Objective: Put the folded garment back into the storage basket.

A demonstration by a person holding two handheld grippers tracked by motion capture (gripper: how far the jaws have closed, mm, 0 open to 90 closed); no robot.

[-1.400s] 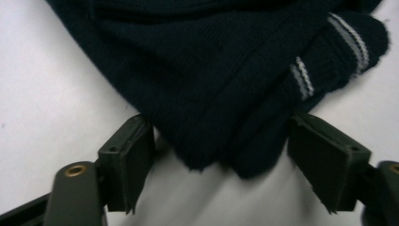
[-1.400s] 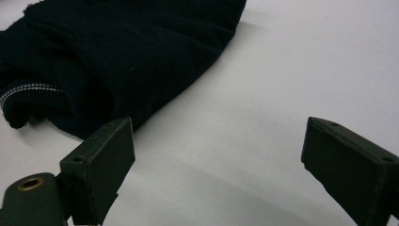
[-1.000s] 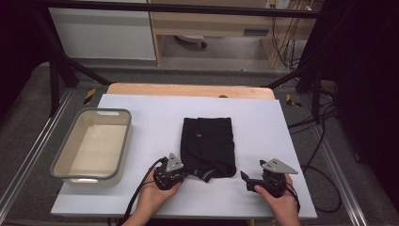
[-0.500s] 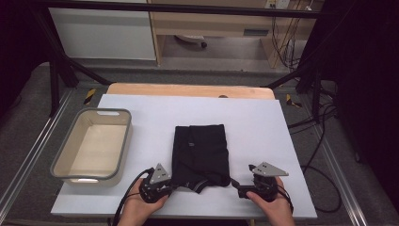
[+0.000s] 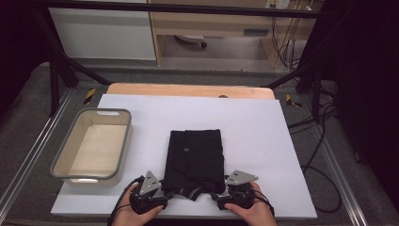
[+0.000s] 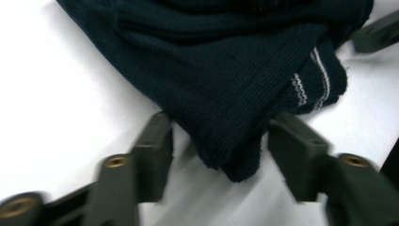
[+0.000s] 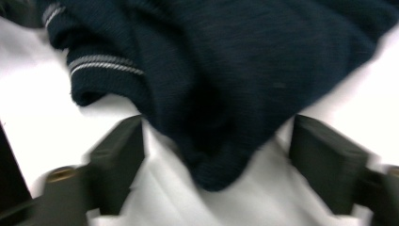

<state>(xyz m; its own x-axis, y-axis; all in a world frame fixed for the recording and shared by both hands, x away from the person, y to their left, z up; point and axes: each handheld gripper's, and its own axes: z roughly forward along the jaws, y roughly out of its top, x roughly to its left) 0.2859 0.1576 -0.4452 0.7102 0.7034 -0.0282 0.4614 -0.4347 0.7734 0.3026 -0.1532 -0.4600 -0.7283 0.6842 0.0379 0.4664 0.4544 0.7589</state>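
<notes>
A folded dark knit garment (image 5: pixel 195 160) lies near the middle of the white table (image 5: pixel 263 127), its near edge at the front. The left gripper (image 5: pixel 162 194) sits at the garment's near left corner and the right gripper (image 5: pixel 217 195) at its near right corner, each held in a hand. A grey-rimmed beige tub (image 5: pixel 91 146) stands well apart to the left.

A white desk (image 5: pixel 263 127) on a wooden top stands over grey floor (image 5: pixel 28 141); beyond it a white cabinet (image 5: pixel 103 33) and wooden shelf unit (image 5: pixel 211 23); black cables (image 5: pixel 320 141) trail beside dark frame legs (image 5: pixel 54 84)
</notes>
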